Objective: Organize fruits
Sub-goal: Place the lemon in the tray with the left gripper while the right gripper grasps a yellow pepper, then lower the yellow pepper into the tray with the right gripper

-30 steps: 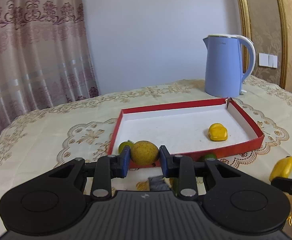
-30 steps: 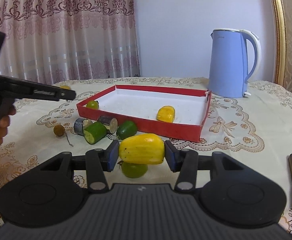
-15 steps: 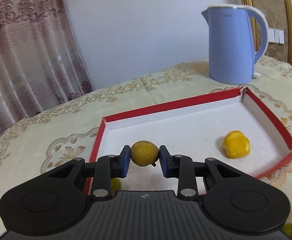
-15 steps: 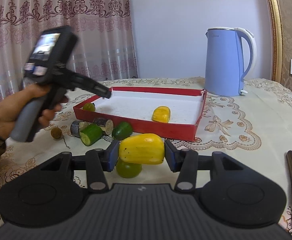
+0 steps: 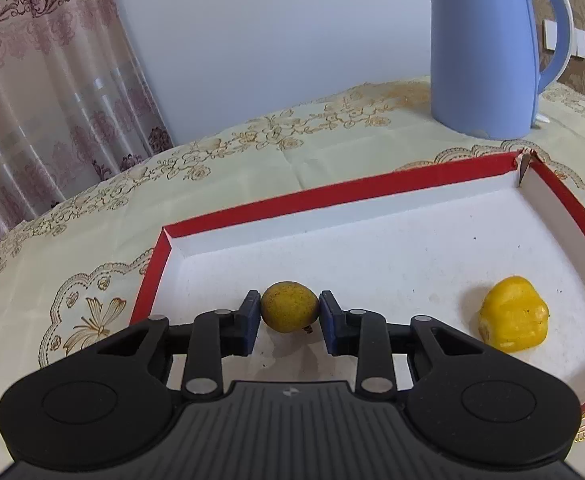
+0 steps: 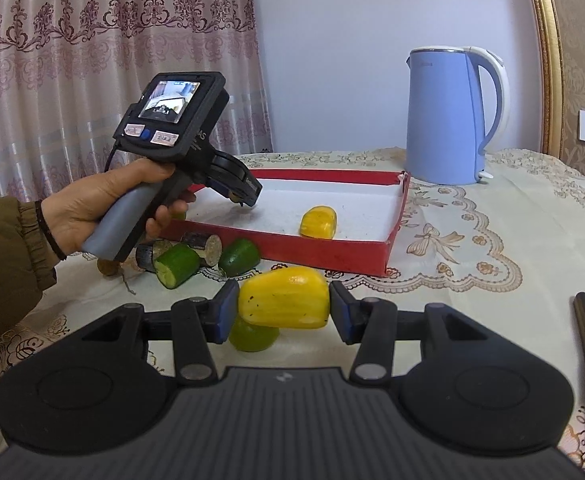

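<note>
Nearest, the right gripper (image 6: 283, 307) is clamped on a yellow fruit piece (image 6: 284, 303), held above the tablecloth (image 6: 472, 276) short of the red tray (image 6: 332, 254); a green fruit (image 6: 252, 336) lies right under it. Risk: lowering here would knock that green one, or the piece could clip the tray's front wall on the way in.

Further out, the left gripper (image 5: 290, 314) pinches a small round yellow-brown fruit (image 5: 290, 307) over the tray's white floor, near the left wall. Risk: it's round w/ a stem, so letting go from height could make it roll toward the yellow fruit in the tray (image 5: 513, 314).

Pose: left hand (image 6: 104, 208) wraps the pistol grip, nose tilted down into the tray. Right gripper points down only shallowly.
</note>
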The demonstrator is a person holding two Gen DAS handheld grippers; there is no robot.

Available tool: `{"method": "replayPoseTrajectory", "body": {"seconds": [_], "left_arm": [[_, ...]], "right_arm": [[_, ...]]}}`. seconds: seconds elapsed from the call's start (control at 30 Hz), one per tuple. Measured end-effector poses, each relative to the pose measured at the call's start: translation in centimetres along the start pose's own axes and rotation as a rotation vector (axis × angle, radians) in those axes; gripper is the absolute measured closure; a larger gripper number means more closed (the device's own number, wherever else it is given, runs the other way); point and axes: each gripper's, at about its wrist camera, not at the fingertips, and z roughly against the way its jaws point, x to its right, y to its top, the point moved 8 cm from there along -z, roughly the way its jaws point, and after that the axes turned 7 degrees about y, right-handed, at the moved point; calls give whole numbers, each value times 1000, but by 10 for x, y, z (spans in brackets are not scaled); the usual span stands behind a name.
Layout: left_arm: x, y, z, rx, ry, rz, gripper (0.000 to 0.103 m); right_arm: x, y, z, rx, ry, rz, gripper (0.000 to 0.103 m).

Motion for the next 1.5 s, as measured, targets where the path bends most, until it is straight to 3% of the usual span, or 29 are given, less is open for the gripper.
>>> {"method": "replayPoseTrajectory", "body": {"seconds": [0.1,0.17,0.33,0.43,0.57,0.67,0.83,1.03,1.27,1.5], "left_arm": [[-2,0,6,16,16,0,61],[-5,0,11,37,36,0,39],[-17,0,35,102,106,-21,38],[-34,-7,53,114,135,17,36],[-66,-31,82,137,209,117,18],[-83,-53,102,169,268,149,18],[-105,-77,114,195,253,261,11],[-128,-92,108,220,280,378,11],[-141,-103,103,179,264,421,11],[-135,-103,101,177,263,389,11]], "right_arm": [[-1,-1,0,-2,3,-1,57],[-1,0,-1,-2,3,-1,57],[-4,1,-3,1,6,3,57],[-7,3,-3,3,7,12,57],[-7,7,-4,12,7,14,57],[-7,12,-8,17,3,19,57],[-7,25,-17,32,-1,37,57],[5,46,-31,46,-27,40,57],[24,67,-67,33,-54,44,57],[43,89,-106,4,-65,28,57]]}}
